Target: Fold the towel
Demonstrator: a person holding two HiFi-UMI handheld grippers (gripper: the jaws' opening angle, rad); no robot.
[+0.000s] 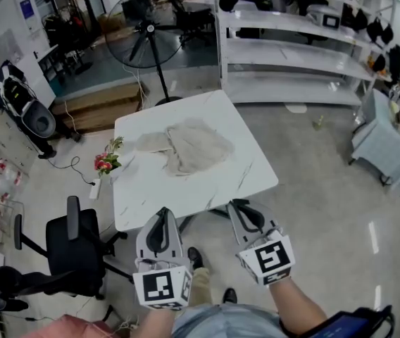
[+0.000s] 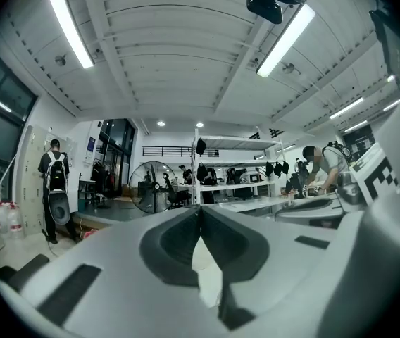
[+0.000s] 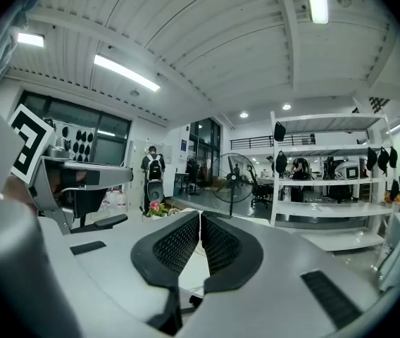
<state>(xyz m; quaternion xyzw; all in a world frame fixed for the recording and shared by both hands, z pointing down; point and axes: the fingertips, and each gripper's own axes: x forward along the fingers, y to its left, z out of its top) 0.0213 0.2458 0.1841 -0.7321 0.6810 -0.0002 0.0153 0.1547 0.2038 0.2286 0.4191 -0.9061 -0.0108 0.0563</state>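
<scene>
A crumpled beige towel lies in a loose heap on the white marble-look table, toward its far half. Both grippers hang side by side at the table's near edge, well short of the towel. The left gripper is shut with nothing in it, its pads meeting at the tips in the left gripper view. The right gripper is shut and empty too, its ribbed pads pressed together. Neither gripper view shows the towel.
A bunch of pink flowers sits at the table's left edge. A black office chair stands left of the person. Beyond the table stand a floor fan and white shelves. A person with a backpack is far left.
</scene>
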